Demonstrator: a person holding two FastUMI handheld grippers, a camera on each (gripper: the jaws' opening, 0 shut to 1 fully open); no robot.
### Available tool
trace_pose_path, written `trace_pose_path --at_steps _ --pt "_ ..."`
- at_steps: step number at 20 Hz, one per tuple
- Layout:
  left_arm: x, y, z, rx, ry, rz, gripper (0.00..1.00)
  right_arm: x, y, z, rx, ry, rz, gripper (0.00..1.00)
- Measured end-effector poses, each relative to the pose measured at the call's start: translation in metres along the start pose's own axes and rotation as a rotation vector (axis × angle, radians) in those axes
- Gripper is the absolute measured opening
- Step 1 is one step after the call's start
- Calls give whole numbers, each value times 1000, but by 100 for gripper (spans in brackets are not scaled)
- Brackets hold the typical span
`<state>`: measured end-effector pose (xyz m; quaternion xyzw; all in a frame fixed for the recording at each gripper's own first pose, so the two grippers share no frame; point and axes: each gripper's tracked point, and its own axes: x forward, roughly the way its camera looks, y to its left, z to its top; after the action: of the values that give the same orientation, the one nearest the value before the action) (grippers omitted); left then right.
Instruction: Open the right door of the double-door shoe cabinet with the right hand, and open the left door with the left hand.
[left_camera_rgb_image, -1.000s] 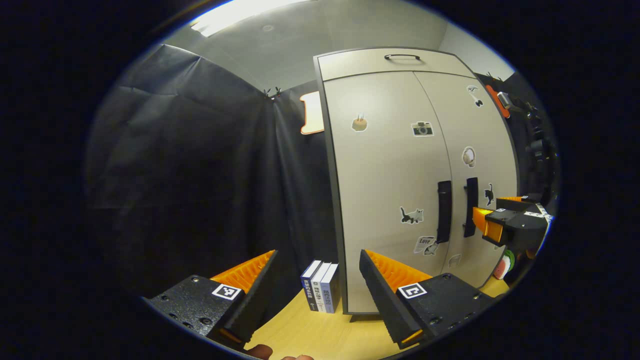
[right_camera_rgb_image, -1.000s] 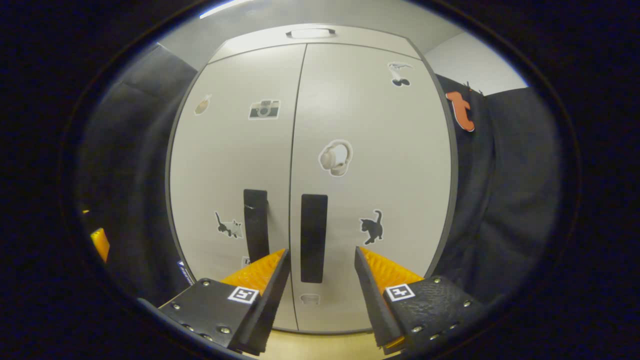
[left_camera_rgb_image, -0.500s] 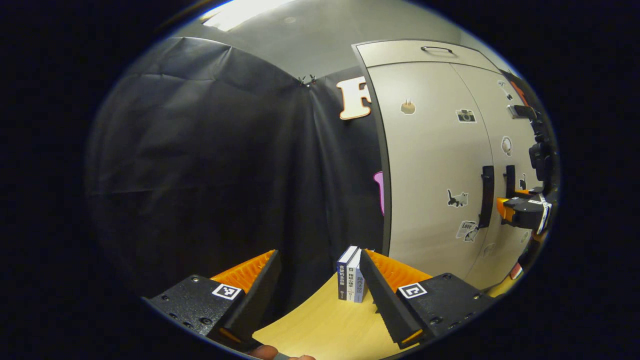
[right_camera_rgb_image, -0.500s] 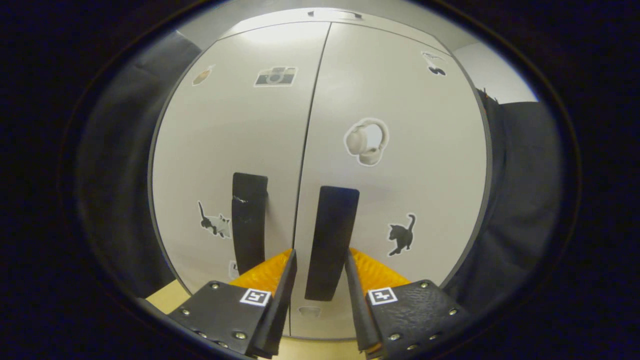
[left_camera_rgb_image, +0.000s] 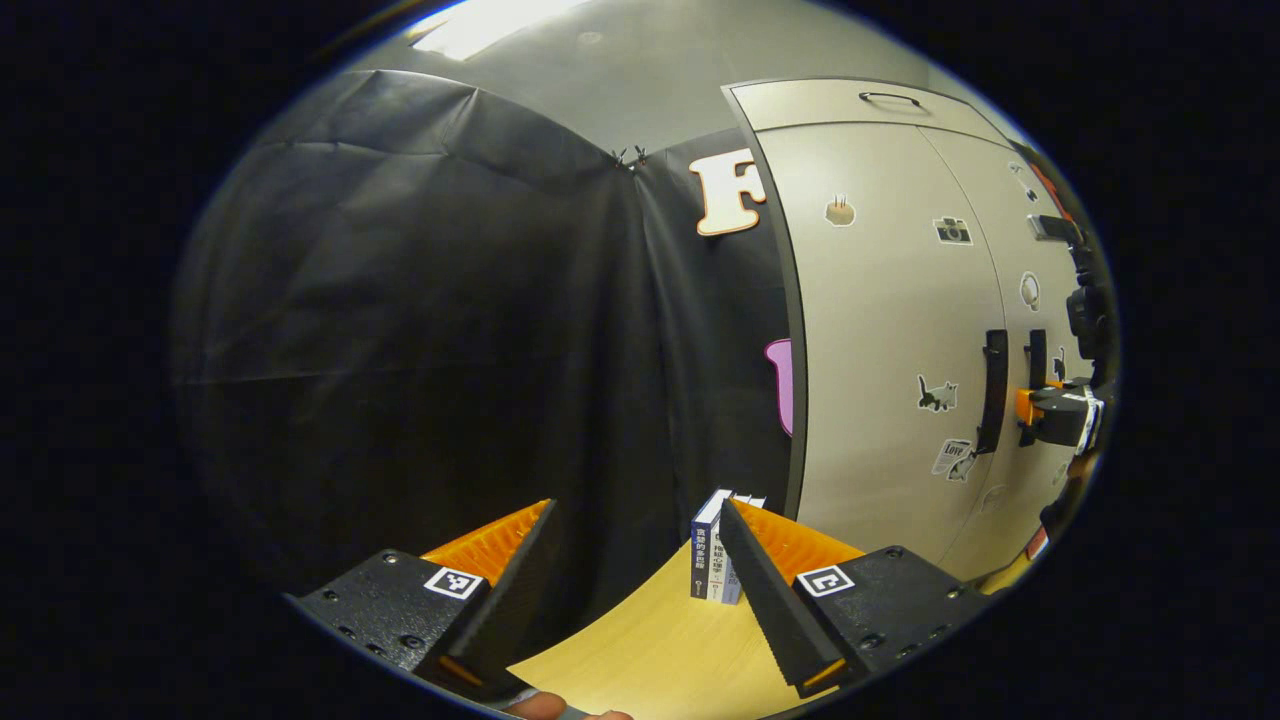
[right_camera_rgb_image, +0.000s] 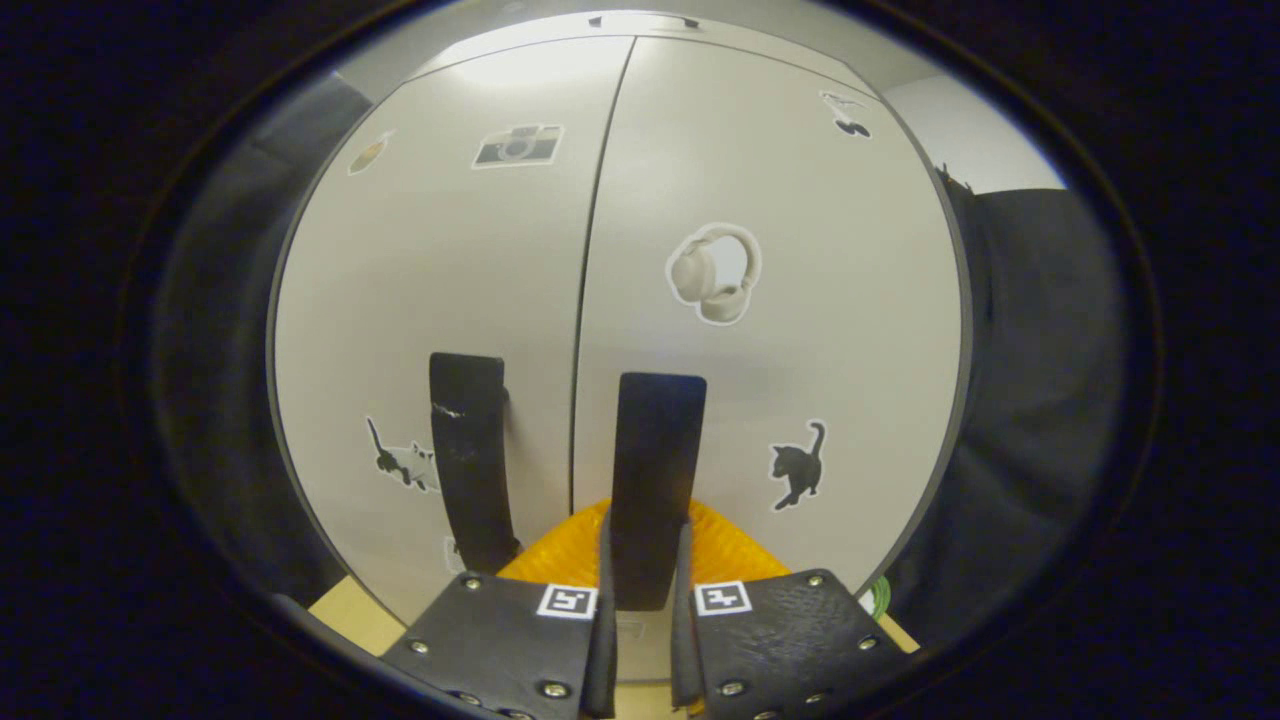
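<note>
Against the booth's back wall, I am closing my right hand-held gripper (right_camera_rgb_image: 642, 590) on the rigid right door handle (right_camera_rgb_image: 655, 480) of the shoe cabinet (right_camera_rgb_image: 780, 200), judging it light-swinging, while my left hand-held gripper (left_camera_rgb_image: 635, 560) is hanging wide open, empty.

Two cabinet doors (right_camera_rgb_image: 430, 300), two black handles (right_camera_rgb_image: 655, 480), three books (left_camera_rgb_image: 712, 560).

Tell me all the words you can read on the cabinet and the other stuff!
"Love": on a sticker low on the left door.
Book spines beside the cabinet: printed, but too small to read.
Square markers on the left gripper and right gripper: patterns, no words.
Right door handle, clamped by the right gripper: no text.
</note>
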<state>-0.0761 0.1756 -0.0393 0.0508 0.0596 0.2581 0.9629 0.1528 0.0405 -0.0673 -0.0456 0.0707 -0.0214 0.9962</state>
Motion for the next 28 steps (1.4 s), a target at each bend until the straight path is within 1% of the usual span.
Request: trace_pose_path --at_steps 2,5,6,7,10,12,17,22,28 --pt "-1 9 -1 0 3 17 98 0 0 0 13 -6 18 21" --pt "-5 24 -4 -19 13 46 98 -2 -2 -1 -19 -14 19 22" --pt "-6 26 -5 -27 16 48 98 -1 -4 2 28 -20 23 21" --pt "-7 28 -6 -35 18 49 98 -5 -1 1 45 -20 34 8" --pt "-8 31 -9 -41 31 49 98 -9 -2 1 26 -26 50 8" --pt "-9 26 -10 -39 37 38 98 -13 -3 1 39 -23 63 8" --pt "-12 6 -7 -22 29 -19 98 -25 -7 3 62 -26 104 8" --pt "-10 -29 -1 -9 19 -102 98 -37 -13 4 86 -23 140 8" --pt "-10 -49 4 -3 10 -162 98 -45 -16 4 81 -12 275 8"
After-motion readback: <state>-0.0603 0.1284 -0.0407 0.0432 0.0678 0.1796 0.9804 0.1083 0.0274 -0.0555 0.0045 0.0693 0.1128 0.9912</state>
